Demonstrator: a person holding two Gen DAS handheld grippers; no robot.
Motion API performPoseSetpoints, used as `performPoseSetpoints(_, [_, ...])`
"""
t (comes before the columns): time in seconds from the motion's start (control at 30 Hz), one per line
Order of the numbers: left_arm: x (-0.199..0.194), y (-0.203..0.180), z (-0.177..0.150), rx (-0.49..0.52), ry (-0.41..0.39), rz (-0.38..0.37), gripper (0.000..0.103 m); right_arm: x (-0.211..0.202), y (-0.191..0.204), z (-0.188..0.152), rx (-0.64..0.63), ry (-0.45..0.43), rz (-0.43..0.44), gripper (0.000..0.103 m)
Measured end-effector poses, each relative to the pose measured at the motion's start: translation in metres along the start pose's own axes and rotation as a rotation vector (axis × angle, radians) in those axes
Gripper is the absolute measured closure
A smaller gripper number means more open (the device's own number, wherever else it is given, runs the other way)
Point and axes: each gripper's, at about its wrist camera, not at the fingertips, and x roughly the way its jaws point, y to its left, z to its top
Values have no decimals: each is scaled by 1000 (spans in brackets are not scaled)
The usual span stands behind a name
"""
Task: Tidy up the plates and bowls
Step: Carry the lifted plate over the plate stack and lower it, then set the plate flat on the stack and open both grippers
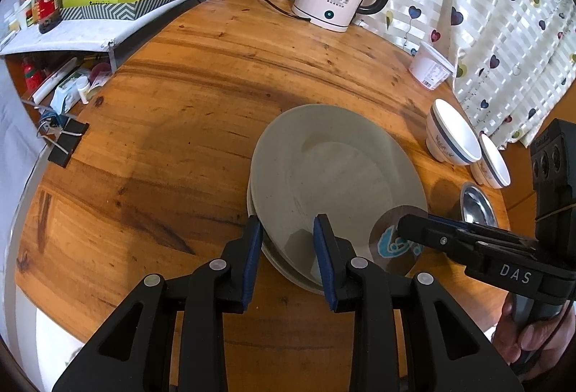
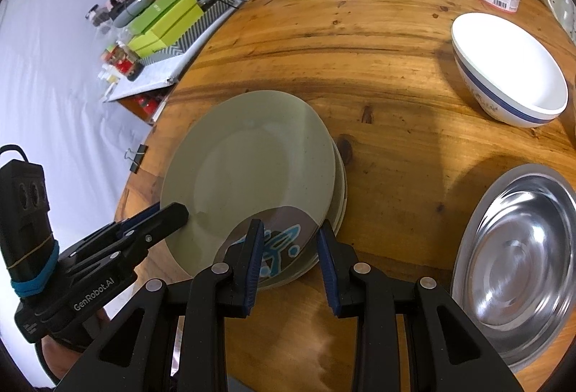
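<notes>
Both grippers, L (image 1: 288, 248) & R (image 2: 289, 248), jaws open, straddle plate stack (image 2: 248, 172) rim; only R view shows steel bowl's (image 2: 518, 266) inside.

Your wooden table (image 2: 378, 75) shows a varnished, knotted grain. On it, the grey-green plate (image 2: 248, 161) has a smooth matt glaze. Right of the plate, the steel dish (image 2: 518, 258) is polished and mirror-bright, while the white bowl (image 2: 504, 67) behind the dish is glossy ceramic with a blue band.

Both wrist cameras closely overlook one plate stack (image 1: 334, 176).
</notes>
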Motion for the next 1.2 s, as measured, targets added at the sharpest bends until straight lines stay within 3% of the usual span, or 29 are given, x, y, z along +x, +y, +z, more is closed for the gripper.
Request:
performPoseSetpoints(0.8, [1, 0, -6, 9, -6, 17, 70, 1, 5, -2, -68, -21, -76, 71])
performPoseSetpoints(1.03, [-2, 1, -5, 4, -19, 8, 70, -1, 4, -2, -77, -29, -88, 63])
performPoseSetpoints(1.2, [-2, 8, -1, -17, -30, 9, 70, -8, -1, 1, -66, -59, -94, 63])
